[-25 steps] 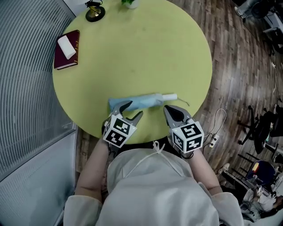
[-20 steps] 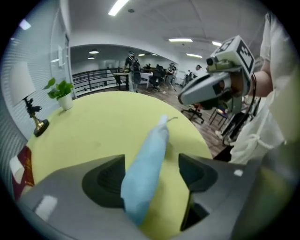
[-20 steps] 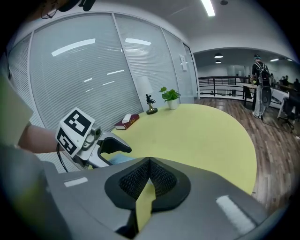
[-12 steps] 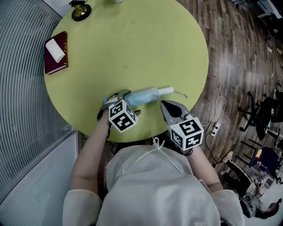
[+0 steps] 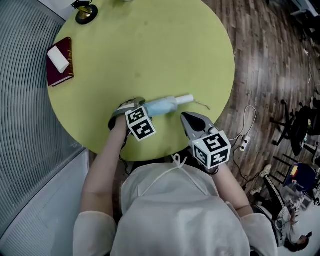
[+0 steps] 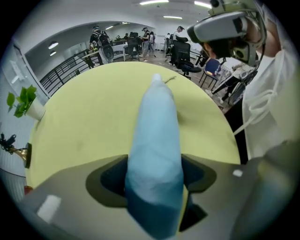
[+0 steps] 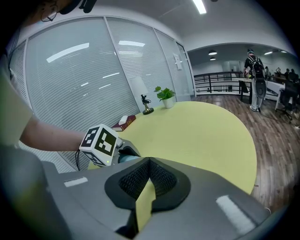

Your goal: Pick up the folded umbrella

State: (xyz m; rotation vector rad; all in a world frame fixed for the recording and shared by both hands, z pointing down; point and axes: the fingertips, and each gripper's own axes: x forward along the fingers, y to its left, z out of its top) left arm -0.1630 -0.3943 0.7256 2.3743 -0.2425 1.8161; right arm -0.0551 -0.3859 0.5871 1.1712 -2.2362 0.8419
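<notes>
The folded light-blue umbrella [image 5: 167,105] lies on the round yellow-green table [image 5: 150,50] near its front edge, white handle end to the right. My left gripper [image 5: 129,106] points steeply down over the umbrella's left end. In the left gripper view the umbrella [image 6: 154,136] fills the gap, and the closing jaws touch both its sides. My right gripper [image 5: 185,118] hovers shut and empty just right of the umbrella, low over the table edge. In the right gripper view its jaws meet, with the left gripper's marker cube [image 7: 100,139] ahead.
A dark red book [image 5: 62,67] with a white block [image 5: 57,59] on it lies at the table's left. A small bronze ornament [image 5: 83,11] stands at the far edge, with a potted plant [image 7: 165,96] near it. Wooden floor and cables lie to the right.
My left gripper has rolled, tipped downward and sunk onto the umbrella's left end, its jaws now around it. The right gripper has stayed put.
</notes>
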